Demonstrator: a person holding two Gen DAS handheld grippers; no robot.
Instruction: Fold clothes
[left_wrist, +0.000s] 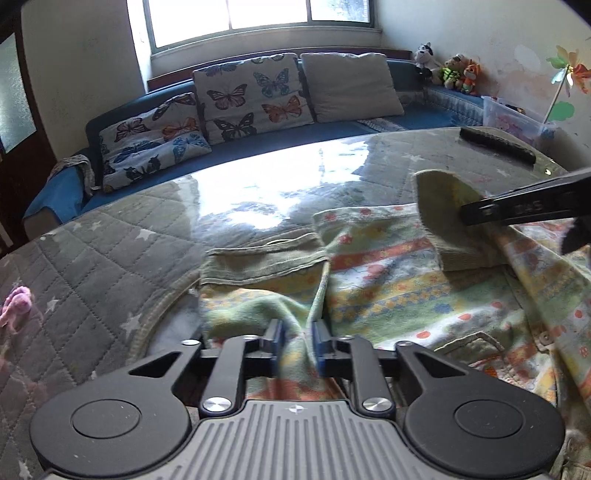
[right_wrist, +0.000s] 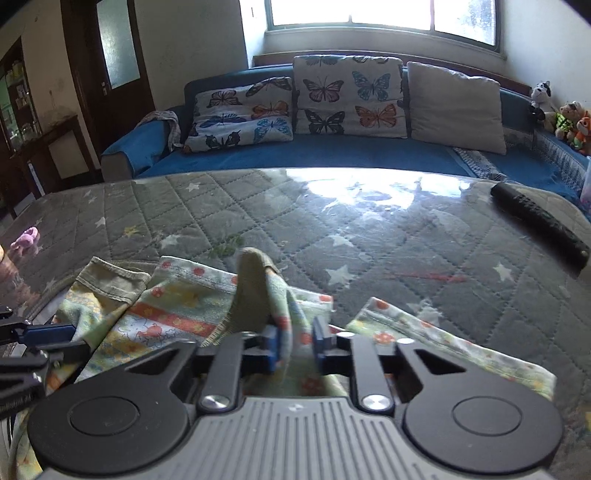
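Note:
A small olive garment with a colourful printed lining (left_wrist: 388, 280) lies inside out on the quilted table top (left_wrist: 110, 258). My left gripper (left_wrist: 297, 341) is shut on a ridge of the printed fabric near the garment's near edge. My right gripper (right_wrist: 294, 345) is shut on a raised fold of the same garment (right_wrist: 177, 314), with an olive cuff (right_wrist: 253, 291) standing up just ahead of it. In the left wrist view the right gripper's finger (left_wrist: 517, 208) reaches in from the right, over the lifted olive cuff (left_wrist: 447, 218). The left gripper's blue pad (right_wrist: 48, 332) shows at the left edge.
A black remote (right_wrist: 539, 221) lies at the table's far right; it also shows in the left wrist view (left_wrist: 498, 146). A pink toy (left_wrist: 16, 306) sits at the table's left edge. A blue sofa (right_wrist: 314, 155) with butterfly cushions stands behind the table.

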